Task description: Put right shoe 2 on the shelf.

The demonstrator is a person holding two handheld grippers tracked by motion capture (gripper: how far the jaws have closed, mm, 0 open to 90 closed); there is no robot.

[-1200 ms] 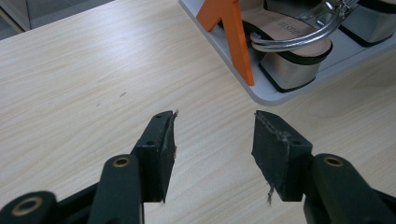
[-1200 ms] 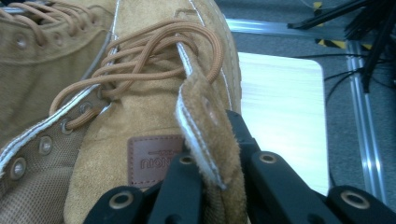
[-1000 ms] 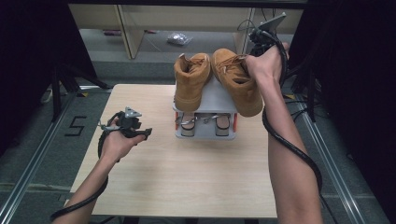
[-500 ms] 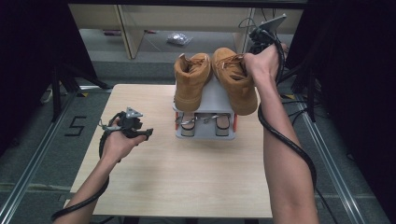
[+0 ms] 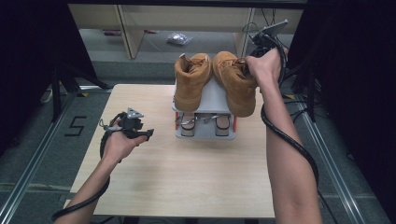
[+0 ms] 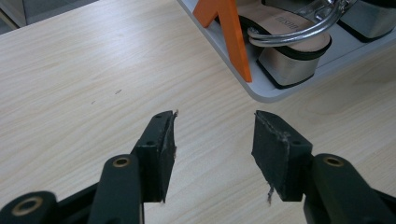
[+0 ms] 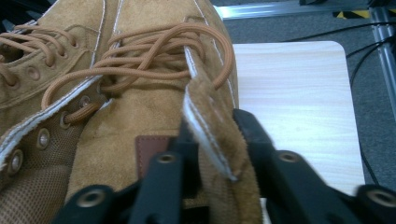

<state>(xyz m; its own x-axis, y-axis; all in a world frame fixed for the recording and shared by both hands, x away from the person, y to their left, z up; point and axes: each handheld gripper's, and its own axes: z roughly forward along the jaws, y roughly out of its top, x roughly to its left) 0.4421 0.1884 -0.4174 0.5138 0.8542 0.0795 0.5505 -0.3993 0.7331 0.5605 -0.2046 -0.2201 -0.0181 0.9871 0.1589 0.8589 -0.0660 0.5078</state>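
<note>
- Two tan suede boots sit on top of the grey shoe rack [image 5: 212,98], which stands on the far middle of the desk [image 5: 187,177]; the left boot [image 5: 190,80] lies beside the right boot [image 5: 236,81], whose toe hangs over the rack's front edge.
- One faint printed word shows on the insole of the silver sandal [image 6: 289,44] on the rack's lower shelf, too blurred to read; a brown patch on the right boot's tongue carries nothing legible, and a "5" is marked on the floor left of the desk.
- Right gripper [image 7: 217,149] is at the right boot's collar, at the rack's far right; its jaws have just been opening, and the collar flap stands between them, with the pads now loose around it rather than clamped.
- Compared with the earlier high view, the right hand [image 5: 264,65] sits a little lower at the boot; the boots and the rack lie as before.
- Left gripper [image 6: 215,140] hovers low over bare wood to the left of the rack, jaws spread with nothing between them, unmoved since the earlier frame.
- Open desk stretches in front of the rack to the near edge and along its left side; to the rack's right only a narrow strip of desk remains before the rounded corner.
</note>
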